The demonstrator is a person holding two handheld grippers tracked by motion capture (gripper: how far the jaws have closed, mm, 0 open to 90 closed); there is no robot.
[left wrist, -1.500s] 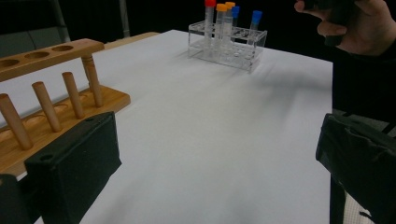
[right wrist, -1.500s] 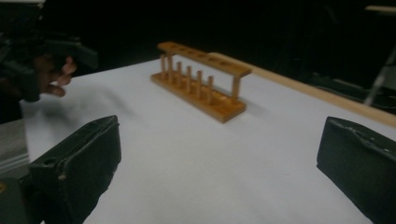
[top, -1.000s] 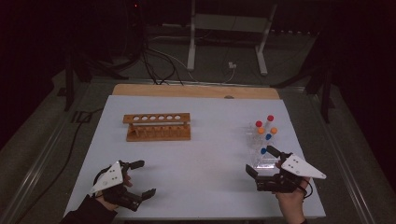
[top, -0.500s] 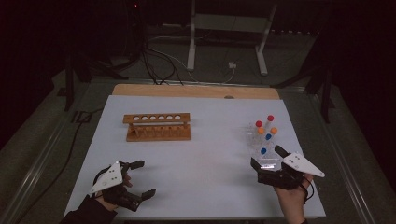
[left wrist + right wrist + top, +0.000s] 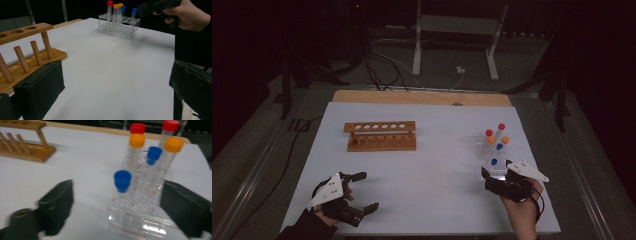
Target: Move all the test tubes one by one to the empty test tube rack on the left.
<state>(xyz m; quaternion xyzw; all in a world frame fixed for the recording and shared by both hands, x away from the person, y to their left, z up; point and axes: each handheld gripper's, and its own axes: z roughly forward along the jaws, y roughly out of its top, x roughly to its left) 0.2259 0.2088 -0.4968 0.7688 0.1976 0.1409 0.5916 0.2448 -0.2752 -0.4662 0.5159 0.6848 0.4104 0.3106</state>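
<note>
Right gripper (image 5: pixel 494 172): parked at the near end of the clear rack (image 5: pixel 140 225). Its jaws have just been closing in a bit but are apart, pads not pressing on anything. In the right gripper view the rack's near end and the nearest blue-capped tube (image 5: pixel 122 185) sit between them.
Left gripper (image 5: pixel 362 192): jaws spread wide over bare table near the front left edge, nothing in them.
Tubes: six in the rack, two red caps (image 5: pixel 137 128) at the back, two orange (image 5: pixel 137 140), two blue. The second blue one (image 5: pixel 153 155) is half hidden behind the others.
Wooden rack (image 5: pixel 380 136): well apart on the left half of the white table (image 5: pixel 432 150), holes look empty. Cut off at the edge in both gripper views.
Hard to see: right gripper view is blurry, so tube markings can't be read. Room behind the table is too dark to make out beyond a metal stand (image 5: pixel 457 30) and some cables (image 5: pixel 382 65).
Right hand (image 5: pixel 187 13): partly cropped at the top of the left gripper view.
</note>
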